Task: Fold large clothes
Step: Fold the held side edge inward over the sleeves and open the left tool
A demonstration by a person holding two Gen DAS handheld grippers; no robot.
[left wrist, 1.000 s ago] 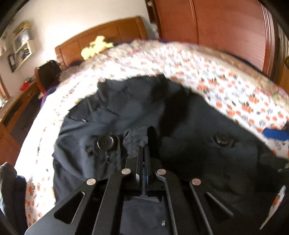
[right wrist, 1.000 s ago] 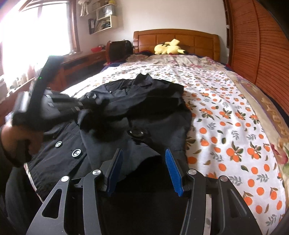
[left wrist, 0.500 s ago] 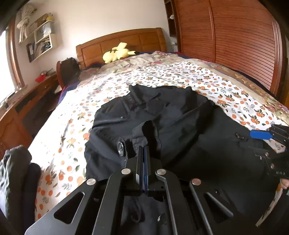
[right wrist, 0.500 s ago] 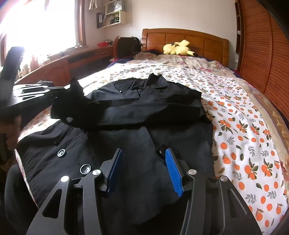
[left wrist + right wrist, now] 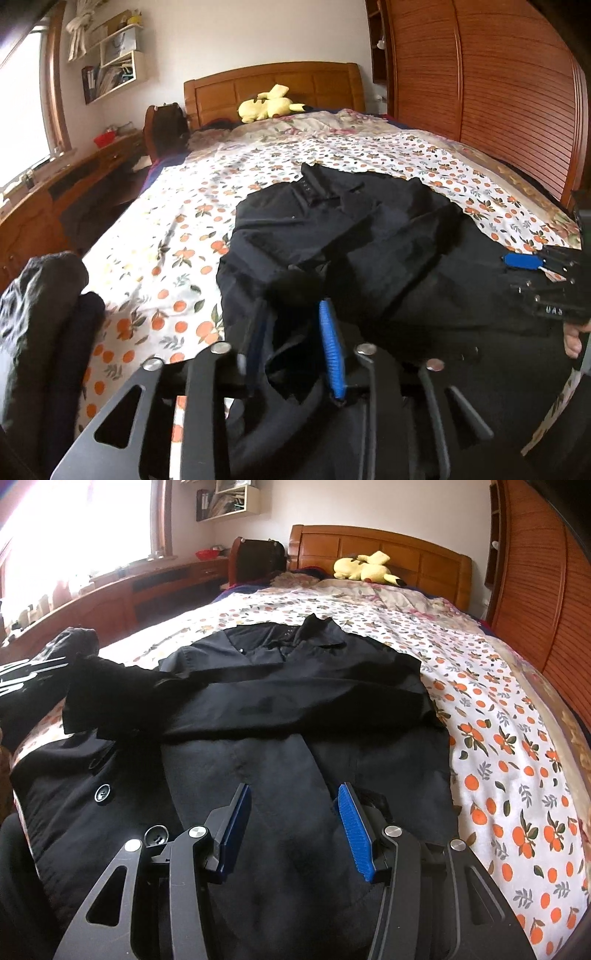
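A large black coat [image 5: 295, 709] with big buttons lies on the bed, collar toward the headboard, one sleeve folded across its chest toward the left. It also shows in the left wrist view [image 5: 369, 240]. My left gripper [image 5: 291, 314] is open, its blue pads apart, with the sleeve cuff [image 5: 295, 286] loose just ahead between the fingers. My right gripper [image 5: 291, 805] is open and empty, low over the coat's lower front. The right gripper also appears at the right edge of the left wrist view [image 5: 532, 264].
The bed [image 5: 498, 720] has an orange-print sheet and a wooden headboard [image 5: 388, 550]. A yellow plush toy [image 5: 365, 568] lies at the pillows. A wooden desk [image 5: 129, 587] runs along the left, a slatted wardrobe [image 5: 498, 92] on the right. A dark garment [image 5: 44, 295] is at left.
My left gripper has opened and let go of the sleeve cuff it was pinching, and has drawn back to the left. The sleeve now lies across the coat. The right gripper stayed open.
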